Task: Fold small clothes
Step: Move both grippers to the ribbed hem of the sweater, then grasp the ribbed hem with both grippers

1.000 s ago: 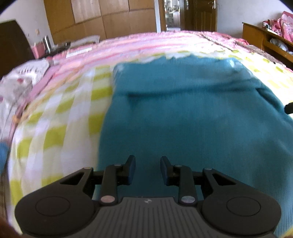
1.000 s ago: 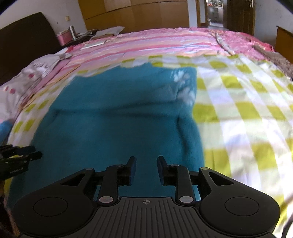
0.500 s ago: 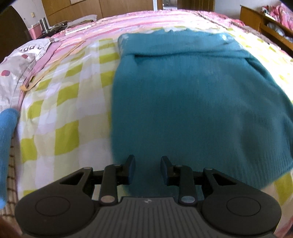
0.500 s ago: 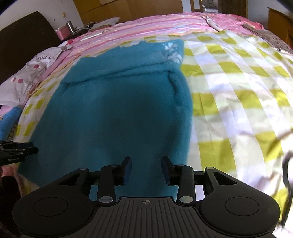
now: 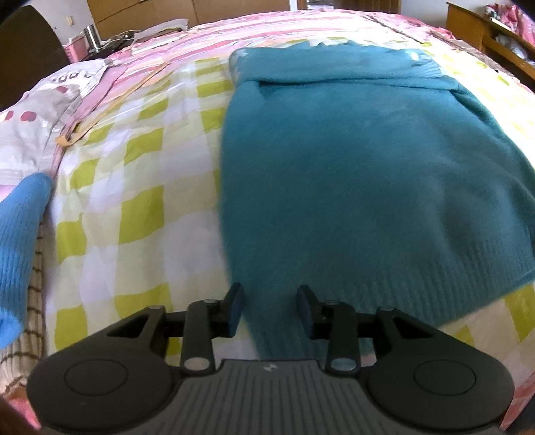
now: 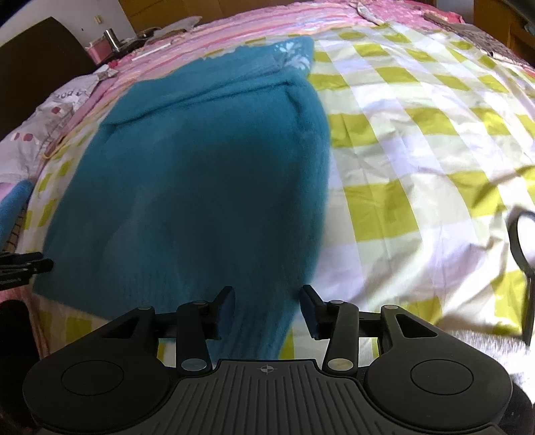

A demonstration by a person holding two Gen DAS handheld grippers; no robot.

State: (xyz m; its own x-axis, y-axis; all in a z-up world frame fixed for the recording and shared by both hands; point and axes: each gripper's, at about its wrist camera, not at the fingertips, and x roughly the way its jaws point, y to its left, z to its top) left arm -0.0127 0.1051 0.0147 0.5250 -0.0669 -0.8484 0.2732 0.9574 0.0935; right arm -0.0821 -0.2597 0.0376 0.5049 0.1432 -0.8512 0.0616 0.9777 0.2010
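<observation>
A teal knit sweater (image 5: pixel 351 174) lies flat on the yellow-checked bed sheet (image 5: pixel 140 200), sleeves folded in across the chest, ribbed hem nearest me. My left gripper (image 5: pixel 270 297) hovers over the hem's near left corner, its jaws opening; sweater fabric lies between the pads and they do not press on it. In the right wrist view the sweater (image 6: pixel 200 174) fills the left half. My right gripper (image 6: pixel 267 297) stands over the hem's near right corner, jaws also opening with fabric lying loose between them. The left gripper (image 6: pixel 23 267) shows at that view's left edge.
A bright blue cloth (image 5: pixel 20 241) hangs at the left bed edge beside a printed pillow (image 5: pixel 33 117). A pink striped blanket (image 5: pixel 267 30) covers the far bed. A wooden desk (image 5: pixel 495 30) stands at the right. A black loop (image 6: pixel 521 254) shows at the right.
Both grippers drew back from the sweater's middle toward its near hem, which now shows in full. Both pairs of jaws stand wider apart than before.
</observation>
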